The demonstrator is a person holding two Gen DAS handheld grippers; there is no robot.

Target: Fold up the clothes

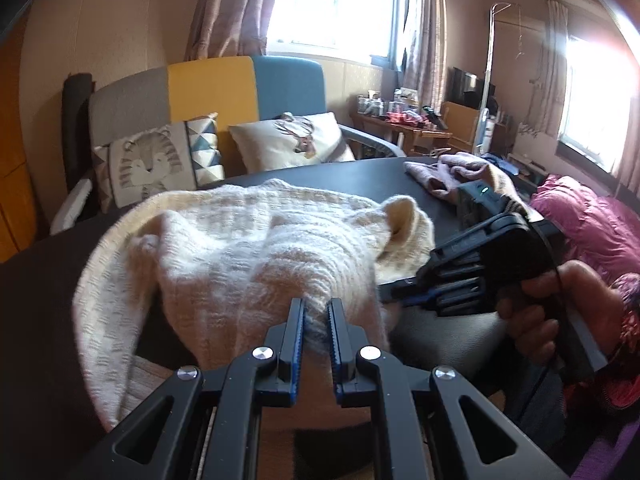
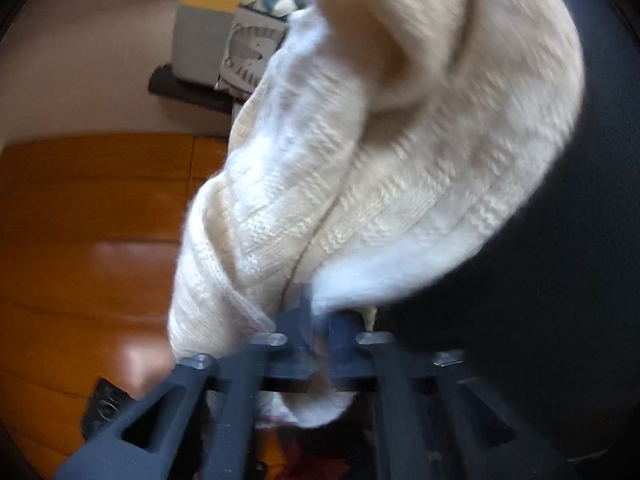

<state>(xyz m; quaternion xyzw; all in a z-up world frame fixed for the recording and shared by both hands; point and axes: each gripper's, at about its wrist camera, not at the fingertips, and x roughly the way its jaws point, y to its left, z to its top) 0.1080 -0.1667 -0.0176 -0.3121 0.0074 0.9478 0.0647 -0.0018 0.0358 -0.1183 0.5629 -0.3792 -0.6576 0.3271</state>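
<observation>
A dark round table [image 1: 360,176] is bearing a chunky cream knit sweater [image 1: 248,248], bunched and ribbed, while the left gripper [image 1: 316,316] at six o'clock and the right gripper [image 2: 316,324] are each pinching its folds.

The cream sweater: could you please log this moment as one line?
left gripper: shut on cream sweater | right gripper: shut on cream sweater | sweater: partly on dark table
</observation>
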